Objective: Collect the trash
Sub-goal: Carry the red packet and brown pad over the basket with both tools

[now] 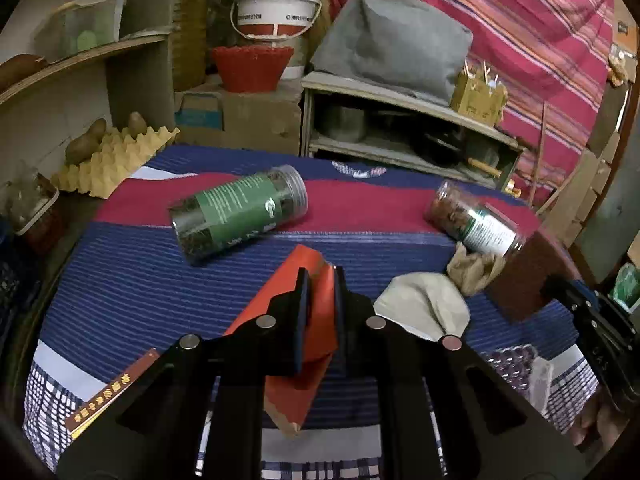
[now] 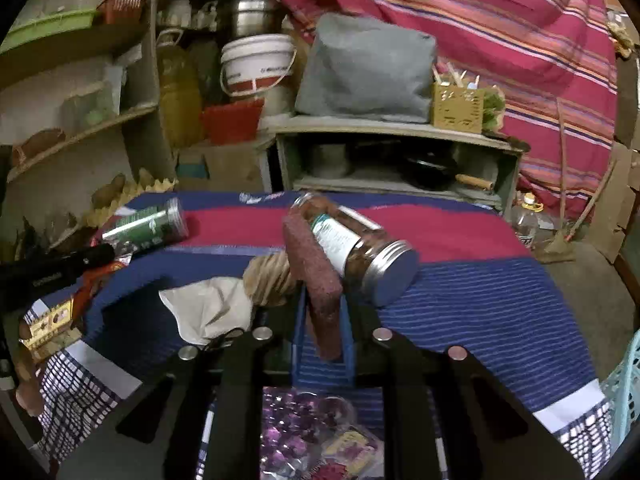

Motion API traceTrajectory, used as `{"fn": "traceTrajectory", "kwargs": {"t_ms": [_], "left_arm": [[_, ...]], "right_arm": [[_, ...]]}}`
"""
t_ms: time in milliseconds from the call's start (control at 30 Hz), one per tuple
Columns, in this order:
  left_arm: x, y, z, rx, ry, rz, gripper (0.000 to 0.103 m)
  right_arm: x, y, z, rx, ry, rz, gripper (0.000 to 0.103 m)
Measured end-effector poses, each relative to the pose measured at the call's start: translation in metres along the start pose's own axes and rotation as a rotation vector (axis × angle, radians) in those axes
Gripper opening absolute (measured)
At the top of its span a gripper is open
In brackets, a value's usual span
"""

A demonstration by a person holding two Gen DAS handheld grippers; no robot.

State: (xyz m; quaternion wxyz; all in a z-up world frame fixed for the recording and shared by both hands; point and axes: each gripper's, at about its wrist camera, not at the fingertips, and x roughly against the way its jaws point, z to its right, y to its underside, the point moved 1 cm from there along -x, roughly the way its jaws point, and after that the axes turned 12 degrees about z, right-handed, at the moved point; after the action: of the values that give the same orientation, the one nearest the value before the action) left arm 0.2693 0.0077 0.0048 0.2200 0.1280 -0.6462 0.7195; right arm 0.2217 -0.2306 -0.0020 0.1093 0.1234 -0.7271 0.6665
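Black linkage arms fill the bottom of both wrist views, and between them the left gripper is clenched on a flat orange-red paper wrapper, its torn lower edge hanging below the pads and clear of the cloth. Under everything spreads the blue, red and white striped cloth covering the table, with a pink striped fabric hanging behind and a grey cushion-like bundle on a low wooden shelf unit. A white plastic bucket with a red base stands above a red basket farther back, and a yellow egg tray sits at the table's far left corner. On the cloth lie two clear cylindrical jars on their sides: a green-labelled jar of dark leaves and a silver-lidded jar of brown contents, well apart from each other. The right gripper is closed tight on a dark maroon rough-textured strip, which stands upright between the blue pads (its upper end overlaps the silver-lidded jar in the right wrist view; whether they touch is unclear). Just left of it rest a crumpled white tissue and a crumpled brown paper ball, touching one another. A shiny purple foil packet lies at the near edge.
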Motion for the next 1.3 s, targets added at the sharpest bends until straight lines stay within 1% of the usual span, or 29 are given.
{"fn": "traceTrajectory", "kwargs": {"t_ms": [67,167,267,367,433,500,600,700,767,967,1067,1133,1233,1300], "left_arm": [[0.007,-0.005,-0.002,0.012,0.017,0.013,0.011],[0.013,-0.009,-0.005,0.020,0.012,0.026,0.011],[0.016,-0.011,-0.007,0.059,0.012,0.015,0.011],[0.016,-0.014,0.003,0.054,0.012,0.010,0.011],[0.017,-0.016,0.019,0.039,0.024,0.011,0.011],[0.020,-0.018,0.037,0.025,0.045,0.020,0.011],[0.026,-0.020,0.073,-0.006,0.095,0.035,0.011],[0.032,-0.019,0.111,-0.044,0.142,0.042,0.011],[0.035,-0.015,0.139,-0.073,0.180,0.044,0.011],[0.050,0.008,0.234,-0.175,0.317,0.031,0.011],[0.058,0.021,0.273,-0.203,0.383,0.023,0.011],[0.060,0.031,0.294,-0.213,0.408,0.015,0.011],[0.059,0.046,0.324,-0.221,0.449,-0.017,0.011],[0.062,0.059,0.346,-0.262,0.470,-0.020,0.011]], "right_arm": [[0.005,-0.002,0.006,-0.017,0.012,0.005,0.017],[0.012,-0.003,0.015,-0.036,0.026,0.010,0.017],[0.020,-0.006,0.026,-0.057,0.048,0.019,0.017],[0.031,-0.010,0.039,-0.089,0.060,0.032,0.017],[0.042,-0.013,0.048,-0.099,0.075,0.044,0.017],[0.052,-0.018,0.059,-0.101,0.097,0.055,0.017],[0.075,-0.024,0.086,-0.106,0.142,0.072,0.017],[0.100,-0.022,0.113,-0.074,0.205,0.067,0.017],[0.115,-0.020,0.133,-0.075,0.245,0.062,0.017],[0.162,-0.008,0.198,-0.096,0.366,0.049,0.017],[0.184,-0.002,0.227,-0.103,0.418,0.047,0.017],[0.196,0.003,0.245,-0.106,0.453,0.043,0.017],[0.211,0.012,0.268,-0.122,0.483,0.039,0.017],[0.219,0.020,0.285,-0.134,0.500,0.034,0.017]]}}
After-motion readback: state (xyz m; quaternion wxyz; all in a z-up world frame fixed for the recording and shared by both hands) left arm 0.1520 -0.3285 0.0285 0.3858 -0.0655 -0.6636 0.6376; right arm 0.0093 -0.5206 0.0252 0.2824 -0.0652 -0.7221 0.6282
